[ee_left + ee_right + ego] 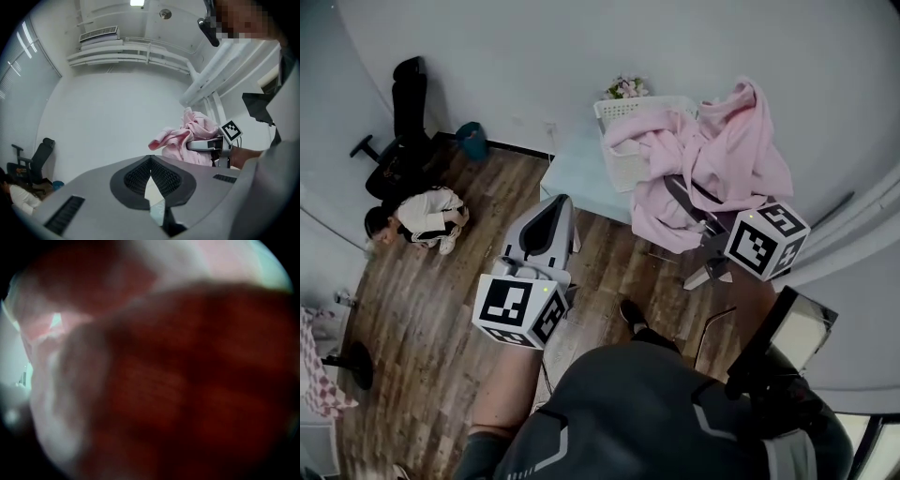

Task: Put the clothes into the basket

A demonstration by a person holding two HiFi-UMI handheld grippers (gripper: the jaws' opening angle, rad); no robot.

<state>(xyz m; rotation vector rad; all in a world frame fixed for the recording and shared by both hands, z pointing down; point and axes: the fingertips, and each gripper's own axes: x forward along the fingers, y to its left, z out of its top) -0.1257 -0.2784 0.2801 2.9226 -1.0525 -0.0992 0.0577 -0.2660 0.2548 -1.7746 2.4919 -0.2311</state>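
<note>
Right gripper (686, 202), jaws wide around a thick bunch of pink garment (731, 150) over the basket (623, 109), risks trailing cloth landing outside the basket; left gripper (555, 208) closed, empty.

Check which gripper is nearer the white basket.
Right. The right gripper, holding the pink garment, is right beside the white basket; the left gripper is further back, jaws together and empty.
</note>
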